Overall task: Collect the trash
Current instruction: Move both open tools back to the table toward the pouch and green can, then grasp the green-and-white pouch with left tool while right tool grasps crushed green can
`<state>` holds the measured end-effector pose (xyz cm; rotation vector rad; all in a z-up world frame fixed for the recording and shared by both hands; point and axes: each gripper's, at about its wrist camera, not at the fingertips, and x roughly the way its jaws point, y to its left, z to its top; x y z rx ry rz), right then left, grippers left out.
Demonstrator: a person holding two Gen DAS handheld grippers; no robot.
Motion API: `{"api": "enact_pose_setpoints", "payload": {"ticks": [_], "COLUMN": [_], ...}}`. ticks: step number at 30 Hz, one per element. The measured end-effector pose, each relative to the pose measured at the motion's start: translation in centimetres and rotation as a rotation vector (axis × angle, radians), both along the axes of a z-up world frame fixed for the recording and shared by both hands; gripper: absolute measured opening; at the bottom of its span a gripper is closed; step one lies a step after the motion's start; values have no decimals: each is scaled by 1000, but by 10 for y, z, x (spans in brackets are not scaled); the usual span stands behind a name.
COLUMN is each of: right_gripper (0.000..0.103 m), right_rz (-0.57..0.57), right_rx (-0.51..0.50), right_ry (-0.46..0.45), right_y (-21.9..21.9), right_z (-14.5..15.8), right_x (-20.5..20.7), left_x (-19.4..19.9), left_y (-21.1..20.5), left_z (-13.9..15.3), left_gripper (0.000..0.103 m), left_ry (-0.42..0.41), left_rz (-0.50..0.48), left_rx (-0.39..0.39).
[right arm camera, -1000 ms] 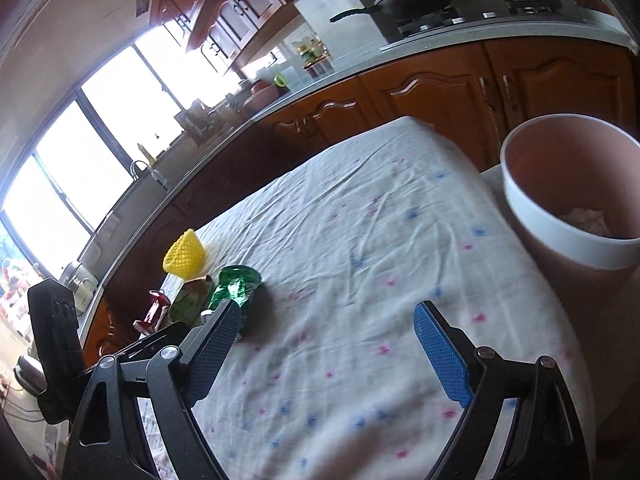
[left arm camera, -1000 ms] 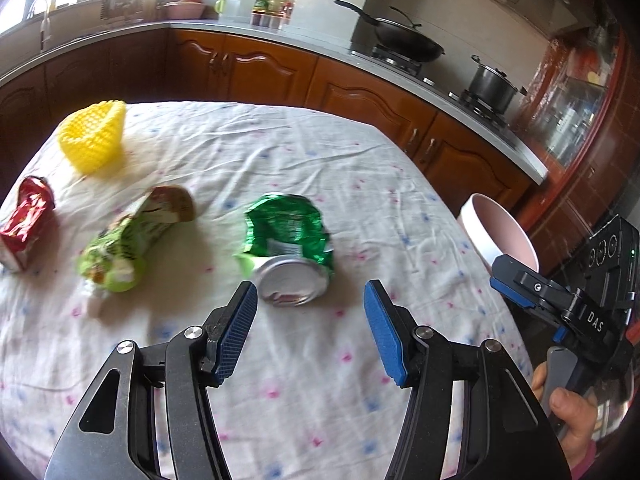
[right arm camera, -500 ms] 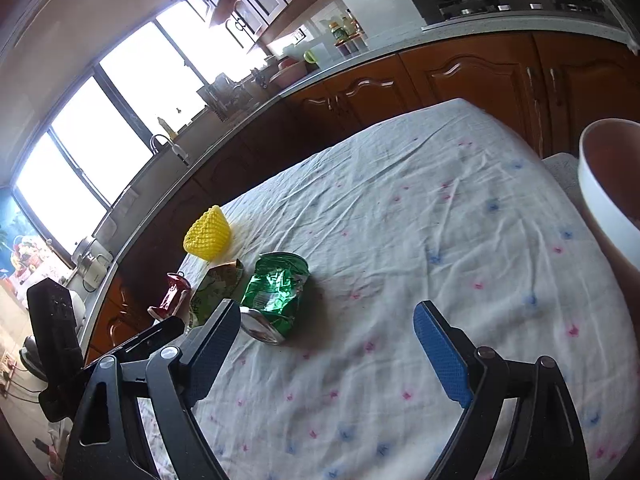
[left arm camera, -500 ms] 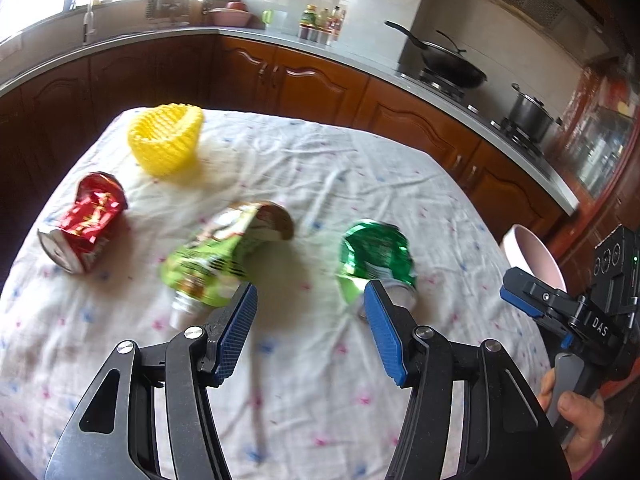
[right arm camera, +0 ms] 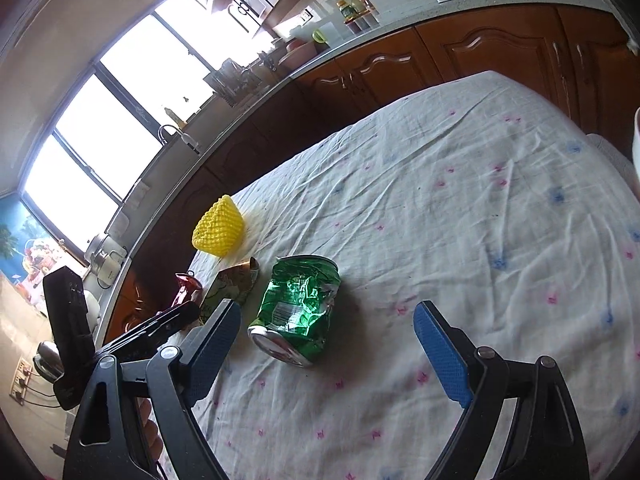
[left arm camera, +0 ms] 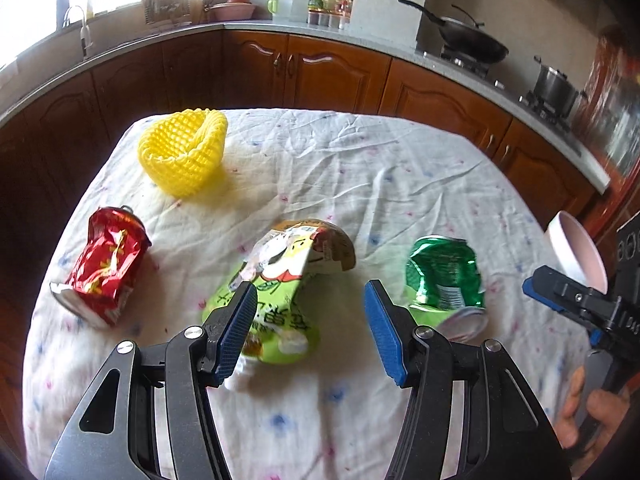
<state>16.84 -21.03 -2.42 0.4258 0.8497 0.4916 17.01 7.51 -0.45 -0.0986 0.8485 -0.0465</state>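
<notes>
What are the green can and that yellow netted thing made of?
The green can looks like thin metal, probably aluminium: its glossy printed wall is crushed into sharp creases and the end is bare silver. The yellow net looks like soft foam mesh, matte, with an open lattice slumped into a cup shape.

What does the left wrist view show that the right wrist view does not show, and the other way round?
Only the left wrist view shows the whole crushed red can, the wok and the pot on the stove, and the open left hand-held gripper from behind its fingers.

Only the right wrist view shows the big windows and the open right hand-held gripper from behind.

Both show the crushed green can, the yellow foam net, the green snack cup and the tablecloth.
</notes>
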Motion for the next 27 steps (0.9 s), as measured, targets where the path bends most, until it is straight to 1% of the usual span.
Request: {"api": "enact_pose_setpoints", "payload": {"ticks": [5,8,10,12,14,15,16,17,18,19,20,22,25,27], "right_gripper": [89,89,86,82,77,71,62,55,38,25,24,17,14,14], "right_rz": [15,25,31,40,52,57,63,70,78,86,89,93,94,89], "right_rx": [8,7,6,3,1,-2,-8,-10,-13,-23,-19,-25,-25,-32], "right_ry": [25,43,56,72,86,87,88,91,97,107,102,87,60,41], "right_y": [8,13,17,21,26,27,29,31,32,34,34,34,32,29], "right_z": [-8,-15,-20,-24,-28,-29,-30,-30,-31,-32,-32,-28,-19,-13], "right_x": [10,15,19,23,26,27,27,28,29,29,28,25,19,14], "left_x": [11,15,17,18,19,20,21,21,20,19,18,17,14,12], "left_y": [5,7,5,4,2,2,1,1,0,-2,-3,-4,-3,-3], "left_z": [-9,-14,-15,-16,-17,-17,-18,-17,-17,-16,-15,-12,-5,1], "left_gripper": [56,56,55,48,31,26,22,20,19,17,15,13,10,9], "left_ry": [22,40,49,49,53,55,57,55,53,49,45,39,24,19], "left_rz": [6,-5,-13,-16,-24,-26,-30,-36,-40,-43,-47,-52,-59,-64], "left_rx": [1,-13,-19,-2,8,11,16,20,26,34,40,39,13,-18]}}
